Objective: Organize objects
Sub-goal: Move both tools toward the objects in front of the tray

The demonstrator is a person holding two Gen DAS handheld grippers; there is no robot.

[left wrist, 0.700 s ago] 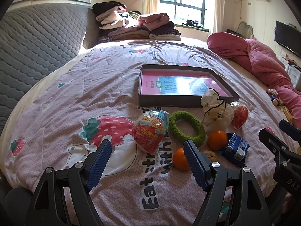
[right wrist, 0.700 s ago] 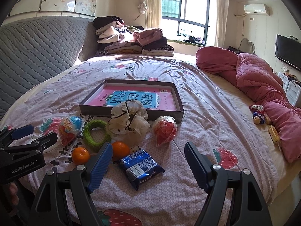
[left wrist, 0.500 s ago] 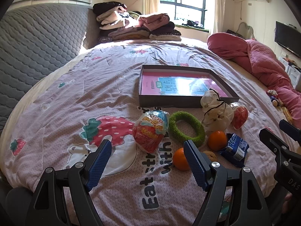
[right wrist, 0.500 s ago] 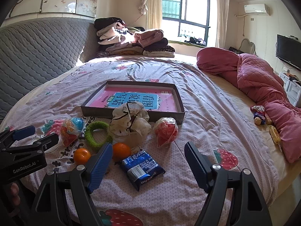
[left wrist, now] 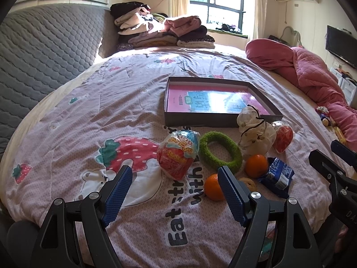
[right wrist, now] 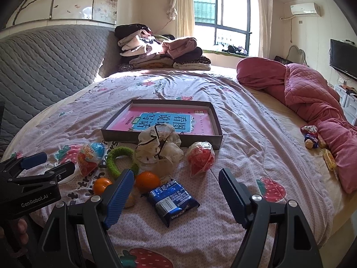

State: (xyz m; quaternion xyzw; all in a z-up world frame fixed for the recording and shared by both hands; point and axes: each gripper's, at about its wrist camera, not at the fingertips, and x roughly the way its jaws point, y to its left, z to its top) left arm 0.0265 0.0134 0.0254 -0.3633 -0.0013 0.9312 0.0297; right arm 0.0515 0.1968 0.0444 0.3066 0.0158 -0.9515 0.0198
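Note:
A shallow dark box [left wrist: 200,120] with a pink and blue printed bottom lies on the bed, also in the right wrist view [right wrist: 217,131]. In front of it lie a red and blue snack bag [left wrist: 178,154], a green ring [left wrist: 219,149], a cream scrunchie [left wrist: 254,131], a red mesh bag [left wrist: 283,136], two oranges [left wrist: 256,165] [left wrist: 213,187] and a blue biscuit pack [right wrist: 173,201]. My left gripper [left wrist: 174,194] is open and empty just short of the snack bag. My right gripper [right wrist: 176,192] is open and empty over the biscuit pack.
A pink quilt [right wrist: 312,93] lies bunched on the right of the bed. Folded clothes [left wrist: 160,31] are stacked at the far end. A grey padded headboard [left wrist: 44,51] runs along the left. Small toys [right wrist: 311,136] lie by the quilt.
Both grippers have barely moved. The right wrist view has shifted slightly, with the objects a little lower and to the right in it. Both stay open.

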